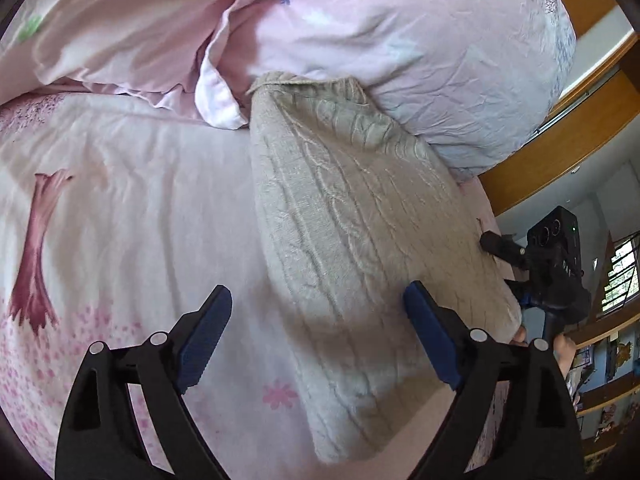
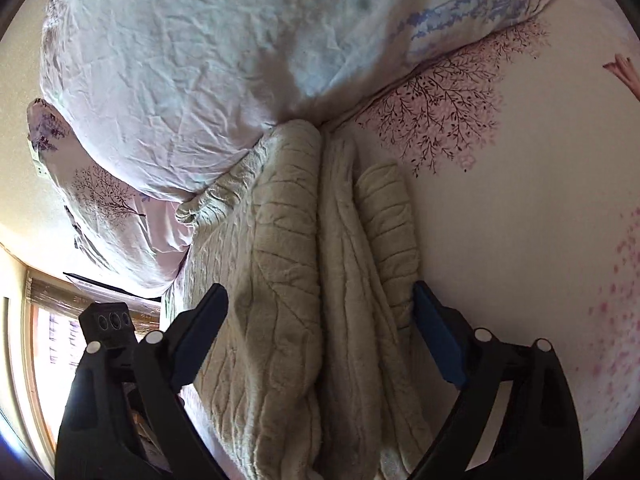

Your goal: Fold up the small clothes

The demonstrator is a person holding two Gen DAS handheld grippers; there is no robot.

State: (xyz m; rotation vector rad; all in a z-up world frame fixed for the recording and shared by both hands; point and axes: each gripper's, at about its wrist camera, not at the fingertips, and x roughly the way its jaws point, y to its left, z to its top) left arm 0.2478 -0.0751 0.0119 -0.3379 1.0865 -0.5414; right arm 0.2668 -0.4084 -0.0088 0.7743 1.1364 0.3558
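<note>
A beige cable-knit sweater lies folded lengthwise on the pink bed sheet, its far end against a pillow. My left gripper is open above its near end, blue pads spread wide, holding nothing. In the right wrist view the sweater shows its folded layers and a sleeve lying on top. My right gripper is open over the sweater's near end, one pad on each side, holding nothing. The right gripper also shows in the left wrist view at the sweater's right edge.
Two pink floral pillows lie at the far end of the bed. A wooden bed frame and a window are on the right. The sheet has printed trees and flowers.
</note>
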